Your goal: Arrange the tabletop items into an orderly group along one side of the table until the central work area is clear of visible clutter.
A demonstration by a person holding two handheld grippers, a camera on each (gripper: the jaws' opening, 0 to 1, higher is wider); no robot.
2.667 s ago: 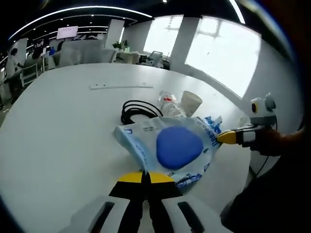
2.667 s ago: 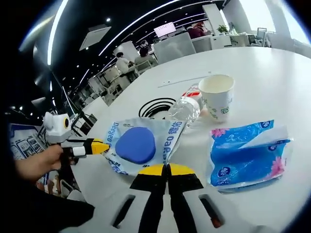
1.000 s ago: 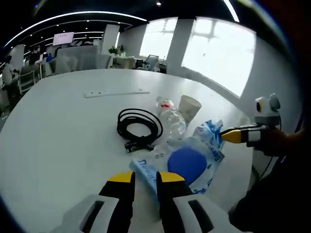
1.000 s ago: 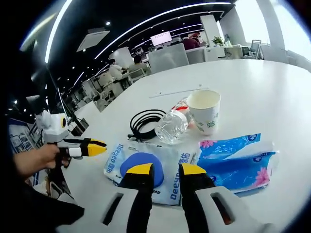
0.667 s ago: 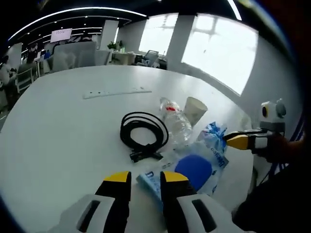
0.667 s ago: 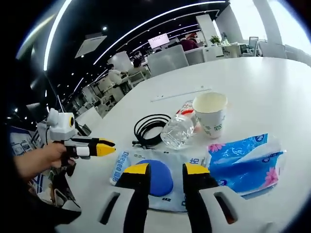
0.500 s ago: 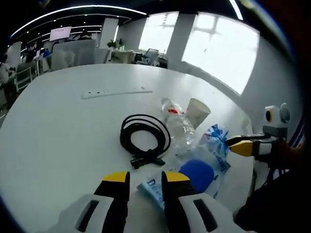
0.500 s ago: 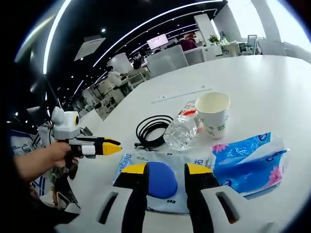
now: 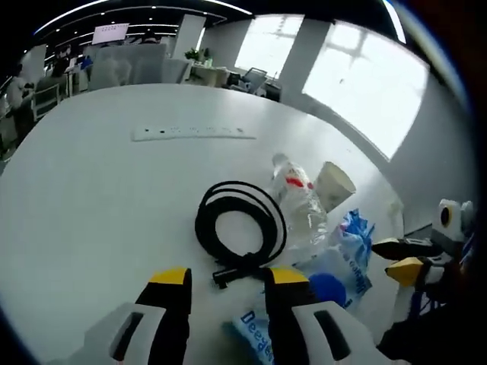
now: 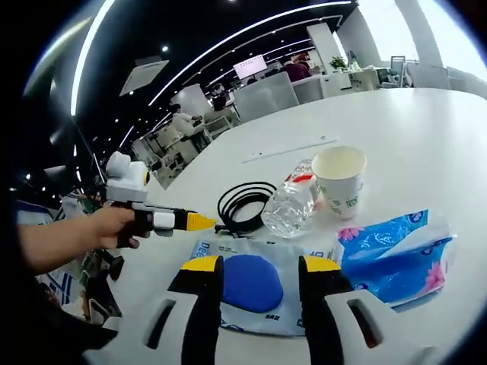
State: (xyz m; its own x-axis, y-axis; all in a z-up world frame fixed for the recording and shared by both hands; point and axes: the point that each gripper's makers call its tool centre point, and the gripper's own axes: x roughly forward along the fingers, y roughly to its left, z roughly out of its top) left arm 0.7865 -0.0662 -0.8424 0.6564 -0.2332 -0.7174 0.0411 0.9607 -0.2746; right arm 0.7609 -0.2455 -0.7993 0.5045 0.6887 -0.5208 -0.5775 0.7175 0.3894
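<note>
A coiled black cable (image 9: 207, 228) lies on the white table (image 9: 91, 198), its plug end just ahead of my open left gripper (image 9: 228, 278). Beyond the coil lie a clear bottle (image 9: 302, 211), a paper cup (image 9: 335, 183), a blue tissue pack (image 9: 354, 236) and a wipes pack with a blue lid (image 9: 329, 289). My right gripper (image 10: 259, 265) stands open over the wipes pack (image 10: 248, 284), with the tissue pack (image 10: 396, 251) to its right. The cup (image 10: 340, 179), bottle (image 10: 292, 203) and cable (image 10: 242, 202) sit behind. The left gripper (image 10: 204, 222) reaches the cable from the left.
A white power strip (image 9: 190, 133) lies further up the table, also visible as the strip (image 10: 289, 150) behind the cup. The right gripper (image 9: 403, 258) hangs off the table's right edge. A hand (image 10: 99, 228) holds the left gripper. Chairs and desks stand far behind.
Both grippers were shut on the wipes pack 2.7 s ago and have let it go onto the table. The left gripper has since moved forward to the cable, jaws wider.
</note>
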